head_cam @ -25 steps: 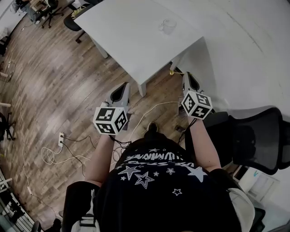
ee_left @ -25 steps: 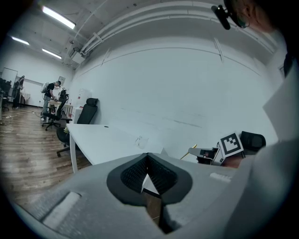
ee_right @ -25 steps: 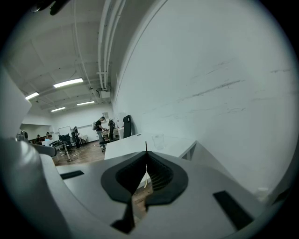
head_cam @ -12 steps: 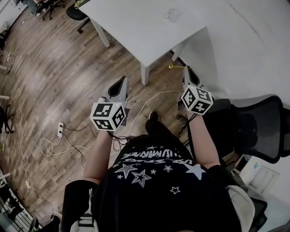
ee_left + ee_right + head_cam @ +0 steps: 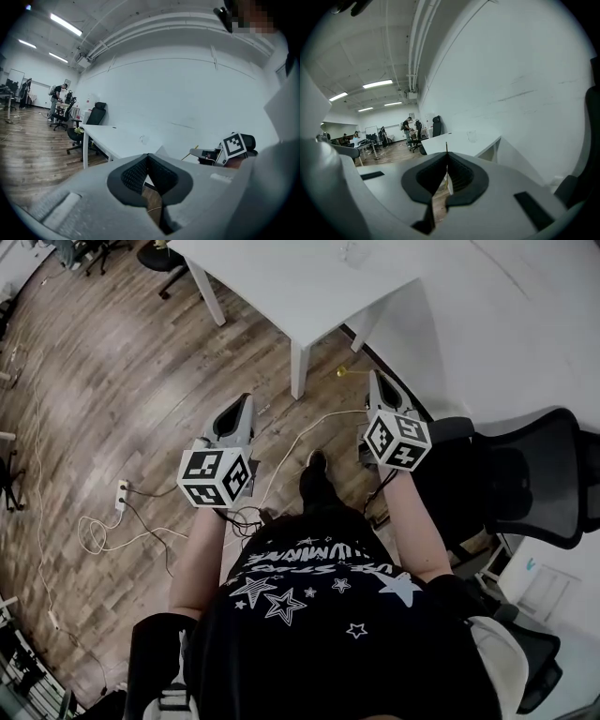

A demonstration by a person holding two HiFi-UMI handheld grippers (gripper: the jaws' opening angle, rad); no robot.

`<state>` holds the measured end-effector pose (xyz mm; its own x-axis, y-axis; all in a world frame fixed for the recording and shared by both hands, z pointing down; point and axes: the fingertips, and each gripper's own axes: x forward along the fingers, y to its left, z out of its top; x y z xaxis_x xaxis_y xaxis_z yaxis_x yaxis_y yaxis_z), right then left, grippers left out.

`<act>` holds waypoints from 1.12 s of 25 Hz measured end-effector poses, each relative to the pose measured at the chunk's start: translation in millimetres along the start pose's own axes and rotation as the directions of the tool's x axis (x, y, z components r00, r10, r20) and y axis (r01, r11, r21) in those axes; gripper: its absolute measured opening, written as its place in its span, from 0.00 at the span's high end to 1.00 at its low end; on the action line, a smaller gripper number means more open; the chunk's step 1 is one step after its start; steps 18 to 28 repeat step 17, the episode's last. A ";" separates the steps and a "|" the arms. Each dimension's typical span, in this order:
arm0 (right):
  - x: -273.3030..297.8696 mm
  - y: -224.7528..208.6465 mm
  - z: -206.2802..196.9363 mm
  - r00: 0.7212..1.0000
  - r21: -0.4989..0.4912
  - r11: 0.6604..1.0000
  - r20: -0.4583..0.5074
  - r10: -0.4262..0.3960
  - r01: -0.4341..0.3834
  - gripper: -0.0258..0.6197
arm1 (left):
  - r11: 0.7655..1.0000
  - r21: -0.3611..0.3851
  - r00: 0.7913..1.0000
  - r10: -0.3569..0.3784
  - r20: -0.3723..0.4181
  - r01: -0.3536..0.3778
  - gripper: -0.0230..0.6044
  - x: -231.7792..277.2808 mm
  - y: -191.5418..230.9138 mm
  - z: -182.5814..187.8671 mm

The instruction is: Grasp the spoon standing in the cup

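My right gripper (image 5: 375,378) is shut on a thin gold spoon (image 5: 342,371), whose end sticks out to the left of the jaw tips. In the right gripper view the spoon (image 5: 446,147) rises as a thin line above the closed right gripper (image 5: 446,155). The left gripper view shows the spoon (image 5: 192,150) slanting up from the right gripper (image 5: 200,153). My left gripper (image 5: 241,402) is shut with nothing in it, pads meeting (image 5: 147,157). A clear cup (image 5: 353,250) stands on the white table (image 5: 281,287), far from both grippers, and also shows faintly as cup (image 5: 143,139) and cup (image 5: 471,136).
Both grippers hang over wooden floor in front of the table's corner leg (image 5: 300,371). A black office chair (image 5: 534,493) stands to the right by the white wall. Cables and a power strip (image 5: 121,495) lie on the floor at left. People and chairs (image 5: 58,105) are far off.
The table and cup have slid toward the top of the head view as both grippers drew back from them. The spoon stays in the shut right gripper.
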<state>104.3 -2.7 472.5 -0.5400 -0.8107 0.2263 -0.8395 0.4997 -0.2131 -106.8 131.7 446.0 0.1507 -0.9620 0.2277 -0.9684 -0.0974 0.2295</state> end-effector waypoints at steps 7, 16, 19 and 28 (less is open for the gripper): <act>-37.6 35.5 -7.0 0.999 -0.037 0.998 0.001 0.042 -0.042 0.94 | 1.000 0.000 1.000 0.022 0.011 -0.022 0.95 -47.1 -7.1 -8.8; -76.6 65.1 -20.8 0.998 -0.056 0.996 -0.004 0.068 -0.068 0.94 | 1.000 -0.013 1.000 0.026 0.005 -0.026 0.95 -86.8 -14.4 -24.8; -79.3 68.2 -22.0 0.997 -0.056 0.996 -0.006 0.072 -0.072 0.94 | 1.000 -0.015 1.000 0.026 0.004 -0.026 0.95 -89.9 -14.5 -25.4; -79.3 68.2 -22.0 0.997 -0.056 0.996 -0.006 0.072 -0.072 0.94 | 1.000 -0.015 1.000 0.026 0.004 -0.026 0.95 -89.9 -14.5 -25.4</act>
